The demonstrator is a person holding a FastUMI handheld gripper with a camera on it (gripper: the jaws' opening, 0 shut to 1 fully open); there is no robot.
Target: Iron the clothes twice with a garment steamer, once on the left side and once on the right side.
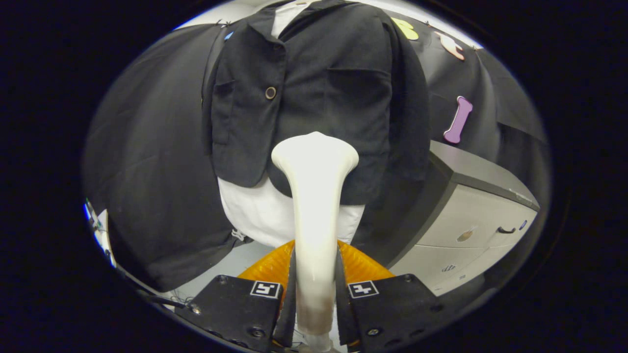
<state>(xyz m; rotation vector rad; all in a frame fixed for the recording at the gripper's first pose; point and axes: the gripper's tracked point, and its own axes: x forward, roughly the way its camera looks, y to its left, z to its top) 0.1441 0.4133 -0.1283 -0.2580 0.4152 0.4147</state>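
Note:
A black jacket (314,98) hangs over a white shirt (255,215) on a form straight ahead. My gripper (315,289) is shut on the white garment steamer (315,196), both fingers pressing its handle. The steamer's wide head (315,154) points up at the jacket's lower front, near the middle opening. I cannot tell whether the head touches the cloth. The white shirt's hem shows below the jacket, on both sides of the steamer's neck.
A grey cabinet (471,220) with drawers stands to the right of the clothes. An orange ribbed object (360,267) lies just beyond the fingers, under the shirt. Black cloth (147,171) hangs to the left and behind.

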